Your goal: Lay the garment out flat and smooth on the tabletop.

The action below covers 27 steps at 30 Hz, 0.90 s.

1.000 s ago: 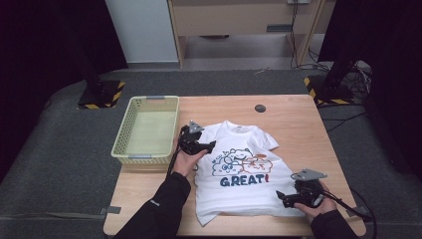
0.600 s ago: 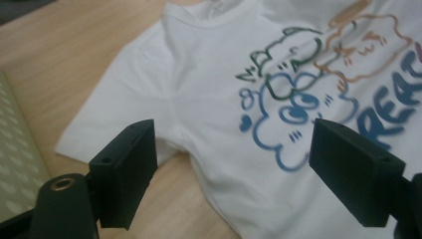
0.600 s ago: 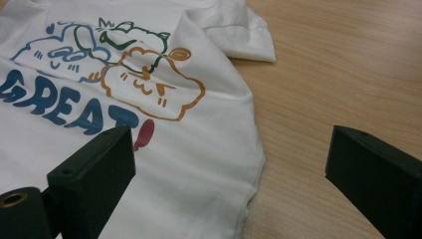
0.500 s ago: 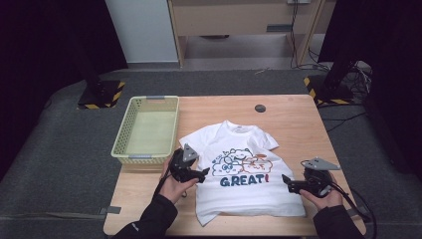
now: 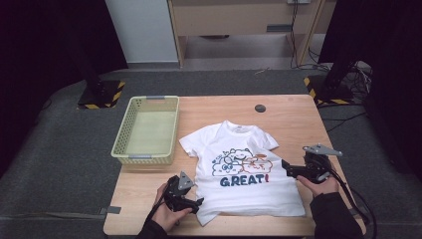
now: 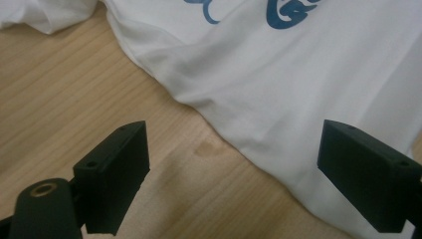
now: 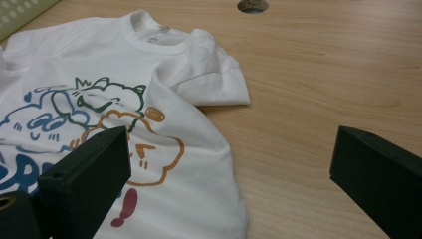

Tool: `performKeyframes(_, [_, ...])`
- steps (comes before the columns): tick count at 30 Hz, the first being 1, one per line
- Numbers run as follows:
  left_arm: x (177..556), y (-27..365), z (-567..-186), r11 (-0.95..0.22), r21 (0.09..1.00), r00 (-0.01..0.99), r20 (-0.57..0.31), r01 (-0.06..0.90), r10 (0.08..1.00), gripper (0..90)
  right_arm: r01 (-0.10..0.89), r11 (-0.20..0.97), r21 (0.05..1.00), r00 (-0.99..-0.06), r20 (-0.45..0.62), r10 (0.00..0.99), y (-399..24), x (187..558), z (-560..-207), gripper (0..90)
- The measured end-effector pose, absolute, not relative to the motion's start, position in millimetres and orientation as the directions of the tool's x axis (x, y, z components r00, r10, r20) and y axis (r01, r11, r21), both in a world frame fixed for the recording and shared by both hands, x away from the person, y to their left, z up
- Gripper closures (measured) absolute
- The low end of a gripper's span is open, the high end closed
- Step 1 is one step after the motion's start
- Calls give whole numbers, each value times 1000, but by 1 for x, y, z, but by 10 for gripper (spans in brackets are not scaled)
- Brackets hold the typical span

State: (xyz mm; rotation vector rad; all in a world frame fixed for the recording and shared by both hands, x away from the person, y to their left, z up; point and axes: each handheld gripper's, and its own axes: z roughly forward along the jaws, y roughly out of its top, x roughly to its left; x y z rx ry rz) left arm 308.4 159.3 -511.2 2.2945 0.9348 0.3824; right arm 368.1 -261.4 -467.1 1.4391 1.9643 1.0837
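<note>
Between the left gripper's (image 6: 234, 164) wide jaws, which have just been opening with nothing pinched, the shirt's (image 5: 244, 174) lower side edge runs slantwise over the table (image 5: 298, 114). Right gripper (image 7: 229, 174), also wide and empty, straddles the opposite edge, about equally near.

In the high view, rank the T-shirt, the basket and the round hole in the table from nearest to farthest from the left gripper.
From the left gripper, at the table's near left:
1. T-shirt, its hem corner right beside the open jaws.
2. Basket, farther back, on the table's left edge.
3. Hole, far side of the table, beyond the T-shirt's collar.
</note>
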Motion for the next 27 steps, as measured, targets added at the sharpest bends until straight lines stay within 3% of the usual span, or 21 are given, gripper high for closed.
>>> performKeyframes(27, [276,137,-522,-634,610,768,65,475,637,86,522,95,848,-230,32,973,-243,427,-448,61])
